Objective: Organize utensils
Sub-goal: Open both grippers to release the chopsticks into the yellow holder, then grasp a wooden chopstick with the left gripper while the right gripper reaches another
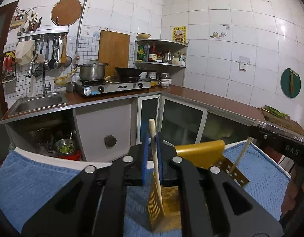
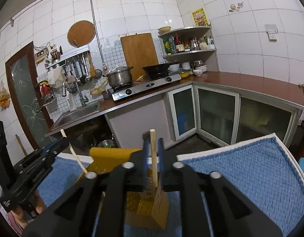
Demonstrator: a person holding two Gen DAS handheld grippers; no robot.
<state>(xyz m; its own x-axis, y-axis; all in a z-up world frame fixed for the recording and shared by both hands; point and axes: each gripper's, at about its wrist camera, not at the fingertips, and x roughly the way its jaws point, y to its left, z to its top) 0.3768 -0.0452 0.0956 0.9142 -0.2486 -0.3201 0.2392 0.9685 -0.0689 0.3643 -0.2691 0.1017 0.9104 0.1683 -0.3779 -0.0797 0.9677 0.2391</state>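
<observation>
Left claw (image 1: 152,138): jaws nearly closed, pads pinching left stick (image 1: 154,158). The stick is near upright, free end above the fingertips, lower end below and behind the pads at the holder (image 1: 154,205). We can't tell whether it's seated in a slot.

The holder stands on the towel (image 2: 241,167), directly under both claws.

Right claw (image 2: 152,140): jaws partly open, right stick (image 2: 153,158) between the pads with slack on each side, so no grip. Its lower end is down in the holder and we judge it's standing on its own.

The relation that matters is stick axis against slot. The slot lies straight down the left stick's length from the left claw, so we'd push along that axis and then let go. Any tilt risks jamming on the grid.
</observation>
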